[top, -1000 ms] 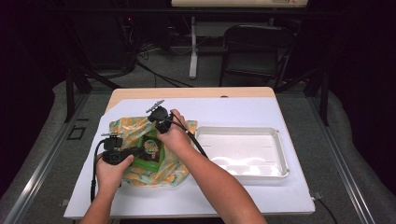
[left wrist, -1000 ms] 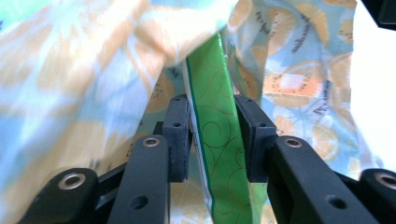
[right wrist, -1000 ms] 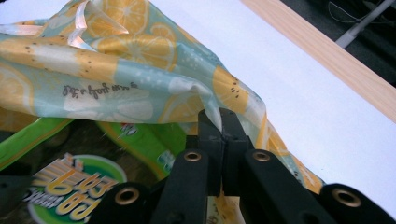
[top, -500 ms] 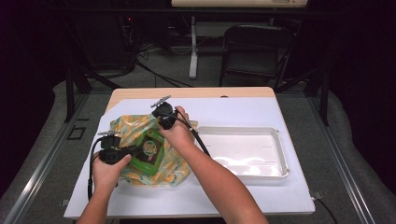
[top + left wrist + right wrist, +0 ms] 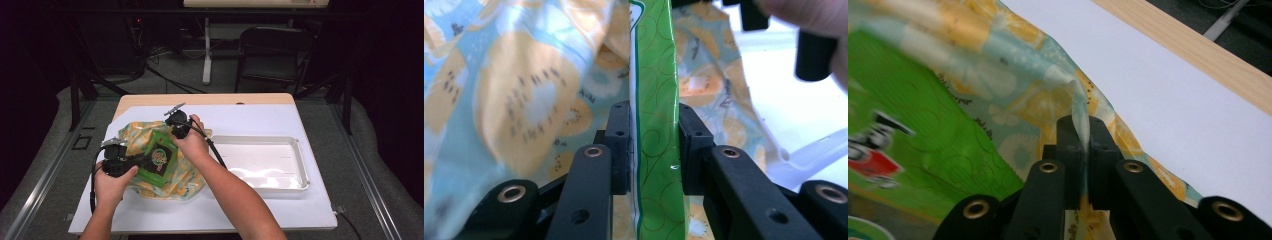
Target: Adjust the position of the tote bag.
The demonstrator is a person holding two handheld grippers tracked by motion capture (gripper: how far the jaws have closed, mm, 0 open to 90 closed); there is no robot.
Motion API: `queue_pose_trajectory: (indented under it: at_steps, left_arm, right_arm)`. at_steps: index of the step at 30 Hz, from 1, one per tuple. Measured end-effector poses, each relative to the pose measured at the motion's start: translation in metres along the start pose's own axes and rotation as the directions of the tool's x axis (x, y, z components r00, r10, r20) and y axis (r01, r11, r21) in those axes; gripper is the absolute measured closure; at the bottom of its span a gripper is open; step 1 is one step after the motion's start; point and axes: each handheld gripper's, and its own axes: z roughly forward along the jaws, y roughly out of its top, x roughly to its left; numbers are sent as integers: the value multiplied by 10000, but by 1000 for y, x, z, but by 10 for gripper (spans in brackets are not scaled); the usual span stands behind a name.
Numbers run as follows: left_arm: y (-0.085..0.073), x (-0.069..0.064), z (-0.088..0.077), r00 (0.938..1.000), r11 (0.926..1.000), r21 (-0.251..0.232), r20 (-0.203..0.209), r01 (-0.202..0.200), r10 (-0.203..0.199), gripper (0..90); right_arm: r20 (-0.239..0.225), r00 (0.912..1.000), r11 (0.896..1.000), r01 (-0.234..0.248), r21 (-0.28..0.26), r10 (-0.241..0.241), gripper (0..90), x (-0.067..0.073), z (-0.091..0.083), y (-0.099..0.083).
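Green snack packet [image 5: 159,159]: glossy film w/ faint swirl print, white edge strip, red-and-white logo on its face; flat, roughly rectangular, tilted up off the cloth bag [image 5: 186,176]. The bag lies on the counter [image 5: 260,207] just left of the tray [image 5: 301,165], packet sitting at its mouth. Bag is thin crinkly fabric, pale blue w/ yellow-orange citrus slices and kiwi-like rounds, rumpled. Left gripper [image 5: 655,125] is clamped on the packet's edge, jaws pressed to both sides of the film. Right gripper [image 5: 1080,134] pinches a fold of the bag's rim at the far side from the tray's near edge, jaws closed on cloth. Tray: white, shallow, rounded corners, smooth sheen. Counter has a white mat over a light wood top.
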Motion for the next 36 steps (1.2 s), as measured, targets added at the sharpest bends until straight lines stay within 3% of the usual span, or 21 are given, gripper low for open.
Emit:
queue_pose_trajectory:
  at_steps: [7,14,16,22,24,25,36]
  left_arm:
    - [3,3,-11,9999,9990,-432,-106,64,-68,727]
    - [3,8,-16,9997,9987,-466,-131,207,-213,726]
    - [4,9,-17,9997,9985,-502,-122,222,-228,726]
    - [4,12,-22,9995,9976,-625,-151,284,-294,726]
    - [5,13,-24,9993,9973,-665,-161,315,-327,726]
    - [5,13,-24,9994,9973,-668,-167,300,-312,726]
    - [7,10,-30,9997,9965,-819,-166,175,-189,726]
  right_arm:
    - [-159,9998,9999,-80,116,82,838,1,4,-4]
    - [-281,9996,9997,-36,223,43,794,2,5,-5]
    - [-295,9995,9999,-103,56,105,769,3,5,-6]
    - [-197,9998,9994,73,336,-67,661,2,1,-6]
    - [-276,9996,9999,-104,84,106,641,3,0,-7]
    - [-278,9996,9998,53,187,-48,636,2,-3,-7]
    - [-738,9970,9973,199,-702,-251,567,1,-38,-15]
